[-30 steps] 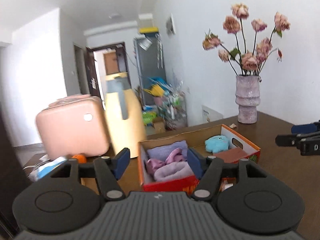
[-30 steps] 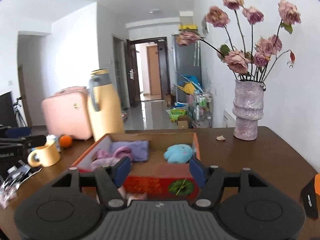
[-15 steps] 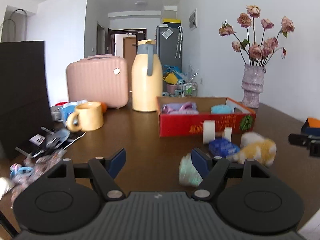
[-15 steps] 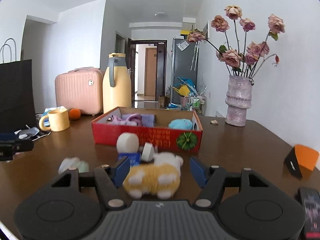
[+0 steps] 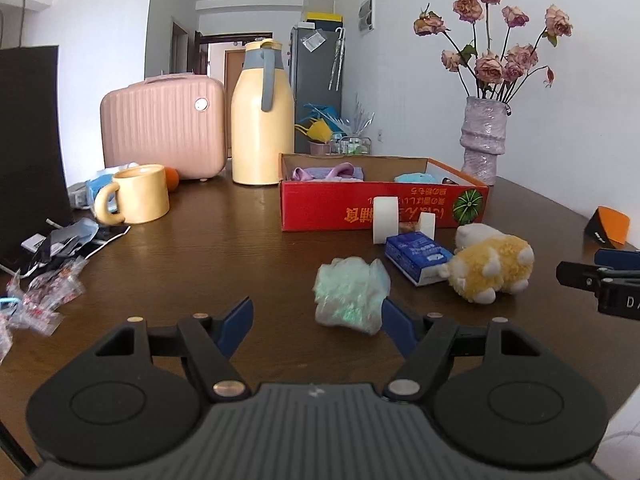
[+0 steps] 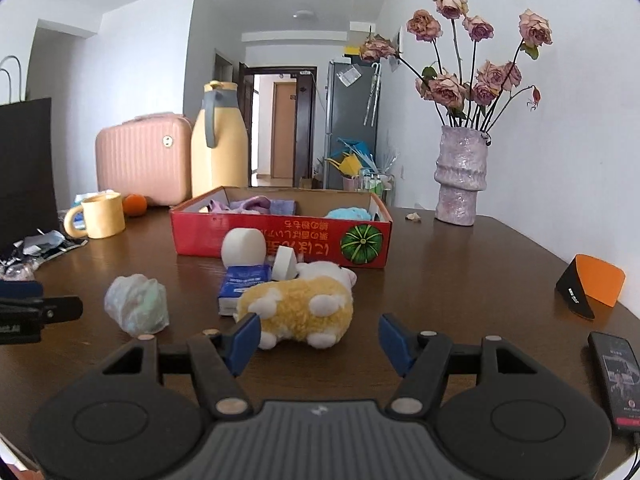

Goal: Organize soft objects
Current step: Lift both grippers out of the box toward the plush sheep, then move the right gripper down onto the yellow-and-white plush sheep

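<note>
Spreading across most of both views, a dark wooden table (image 6: pixel 460 280) is seen, on which a red cardboard box (image 6: pixel 256 240) printed with a green pumpkin and upside-down yellow characters, too small to be read, is set. Just before it a yellow plush toy (image 6: pixel 296 308) and a pale crumpled soft bundle (image 5: pixel 350 296) are laid, neither gripped: the left gripper (image 5: pixel 316 320) and right gripper (image 6: pixel 318 338) are held with jaws spread, empty

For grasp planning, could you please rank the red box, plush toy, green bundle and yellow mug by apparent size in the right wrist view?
1. Red box
2. Plush toy
3. Green bundle and yellow mug look alike; the mug sits farther back, so unranked.
</note>
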{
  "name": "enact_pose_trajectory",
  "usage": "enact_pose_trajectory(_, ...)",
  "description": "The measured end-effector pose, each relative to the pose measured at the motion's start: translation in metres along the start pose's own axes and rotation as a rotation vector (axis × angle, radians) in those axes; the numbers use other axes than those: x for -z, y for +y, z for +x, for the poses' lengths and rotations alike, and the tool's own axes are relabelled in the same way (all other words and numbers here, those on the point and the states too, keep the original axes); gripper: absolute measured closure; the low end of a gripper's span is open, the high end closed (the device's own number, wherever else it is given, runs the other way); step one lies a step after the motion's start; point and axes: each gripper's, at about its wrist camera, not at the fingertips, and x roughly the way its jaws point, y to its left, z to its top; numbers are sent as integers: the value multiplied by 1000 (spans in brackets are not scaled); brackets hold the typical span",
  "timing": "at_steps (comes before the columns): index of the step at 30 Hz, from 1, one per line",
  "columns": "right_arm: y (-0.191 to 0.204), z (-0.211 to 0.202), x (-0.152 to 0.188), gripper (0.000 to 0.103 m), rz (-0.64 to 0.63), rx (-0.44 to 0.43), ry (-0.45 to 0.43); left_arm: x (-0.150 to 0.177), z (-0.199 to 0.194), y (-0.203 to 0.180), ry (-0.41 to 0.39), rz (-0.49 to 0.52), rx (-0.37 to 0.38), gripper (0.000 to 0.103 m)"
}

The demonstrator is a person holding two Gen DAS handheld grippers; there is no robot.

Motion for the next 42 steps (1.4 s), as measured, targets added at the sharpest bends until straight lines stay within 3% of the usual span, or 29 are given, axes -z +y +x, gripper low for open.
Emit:
enact_pose_trajectory(4, 1, 14, -10, 48, 7, -18, 11, -8, 17, -13, -5, 37, 10, 32)
enact_pose_trajectory(8, 13, 33, -19, 68, -2, -103, 30, -19, 33, -16, -11, 31, 21, 33)
enact_pose_trajectory(13, 21, 56, -27, 68, -48, -72, 15, -22, 52, -13, 25, 34, 8, 34)
enact_pose_trajectory(18, -15, 90, -36, 65, 64, -37, 71, -33, 46, -20, 4, 17, 61, 34)
enact_pose_trajectory(22, -40, 113, -38, 47, 201, -101, 129, -41, 50, -39, -1, 37, 110, 35)
enact_pose_trajectory(27, -47, 130, -30, 45, 311, -192, 190, -42, 57, -64, 20, 61, 149, 35)
enact_pose_trajectory(30, -49, 127, -23, 50, 347, -266, 197, -38, 58, -70, 46, 65, 147, 35)
enact_pose_trajectory(36, -49, 89, -7, 51, 349, -306, 203, -32, 51, -68, 91, 56, 130, 35)
enact_pose_trajectory(42, -60, 56, 5, 48, 362, -299, 169, -17, 37, -86, 163, 70, 223, 32)
